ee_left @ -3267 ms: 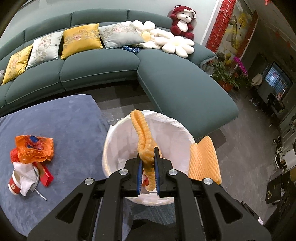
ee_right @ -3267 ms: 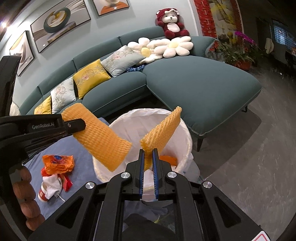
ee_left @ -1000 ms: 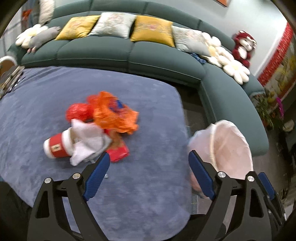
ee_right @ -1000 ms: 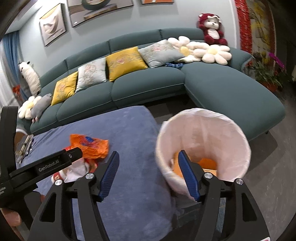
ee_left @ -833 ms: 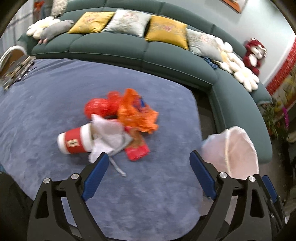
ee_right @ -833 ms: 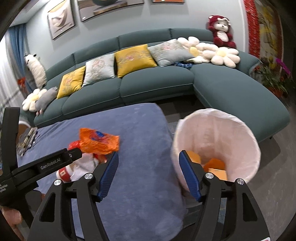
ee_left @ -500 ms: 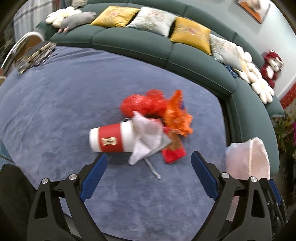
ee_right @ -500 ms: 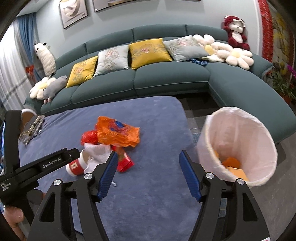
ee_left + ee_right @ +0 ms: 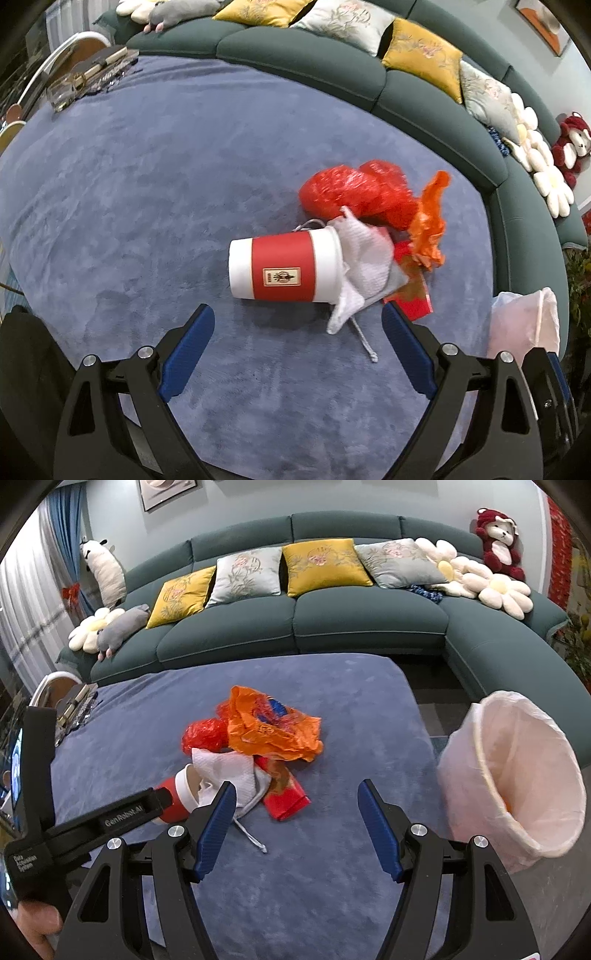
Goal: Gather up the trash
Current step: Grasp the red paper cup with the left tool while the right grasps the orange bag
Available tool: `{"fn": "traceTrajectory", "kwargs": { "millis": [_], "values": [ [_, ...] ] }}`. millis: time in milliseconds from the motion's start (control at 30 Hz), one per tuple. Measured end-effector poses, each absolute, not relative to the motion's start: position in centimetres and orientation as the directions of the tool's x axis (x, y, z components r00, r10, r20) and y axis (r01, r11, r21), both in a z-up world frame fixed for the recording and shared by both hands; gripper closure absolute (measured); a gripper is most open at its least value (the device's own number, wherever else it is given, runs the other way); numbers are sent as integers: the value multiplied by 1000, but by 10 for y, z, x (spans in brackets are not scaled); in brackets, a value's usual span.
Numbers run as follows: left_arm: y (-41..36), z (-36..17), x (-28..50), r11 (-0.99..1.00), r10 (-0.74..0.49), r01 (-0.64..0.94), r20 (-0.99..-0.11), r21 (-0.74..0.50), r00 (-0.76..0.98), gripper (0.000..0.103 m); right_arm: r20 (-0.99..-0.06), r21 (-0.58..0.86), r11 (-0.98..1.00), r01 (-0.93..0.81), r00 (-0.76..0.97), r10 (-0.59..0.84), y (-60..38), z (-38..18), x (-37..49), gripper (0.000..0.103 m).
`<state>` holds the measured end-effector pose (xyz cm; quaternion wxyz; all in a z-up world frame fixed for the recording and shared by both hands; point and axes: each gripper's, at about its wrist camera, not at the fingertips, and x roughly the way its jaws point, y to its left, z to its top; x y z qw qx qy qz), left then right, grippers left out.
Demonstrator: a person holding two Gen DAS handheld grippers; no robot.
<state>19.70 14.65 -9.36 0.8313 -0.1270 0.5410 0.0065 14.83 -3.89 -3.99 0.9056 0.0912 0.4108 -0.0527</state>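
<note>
Both the left gripper [image 9: 295, 328] and right gripper [image 9: 295, 805] have fingers apart and empty above the cup [image 9: 282, 271] lying on the counter [image 9: 166, 166]; bin [image 9: 517, 775] far right.

The white tissue [image 9: 364, 258] covers the paper cup [image 9: 282, 271]'s mouth; the bin [image 9: 517, 775] is blurred.

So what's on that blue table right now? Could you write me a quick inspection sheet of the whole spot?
Surface: blue table, soft cover.
Job's things: cup on its side, tissue, red bag, orange bag, red wrapper, all in one heap; bin beside the table, orange scraps inside.
Clutter: small items at the far left corner, unclear.
Grippers: left gripper and right gripper open, empty.
Cables: nothing seen.
Surroundings: sofa, cushions, plush toys.
</note>
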Motion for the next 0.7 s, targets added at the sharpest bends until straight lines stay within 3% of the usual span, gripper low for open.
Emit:
{"fn": "traceTrajectory", "kwargs": {
  "millis": [467, 700],
  "values": [
    [151, -132, 242, 956, -138, -205, -939, -209, 316, 15, -781, 127, 985, 116, 624, 27, -15, -59, 221, 37],
    [149, -134, 253, 974, -86, -171, -941, -148, 326, 14, -793, 126, 987, 101, 608, 39, -12, -67, 262, 37]
  ]
}}
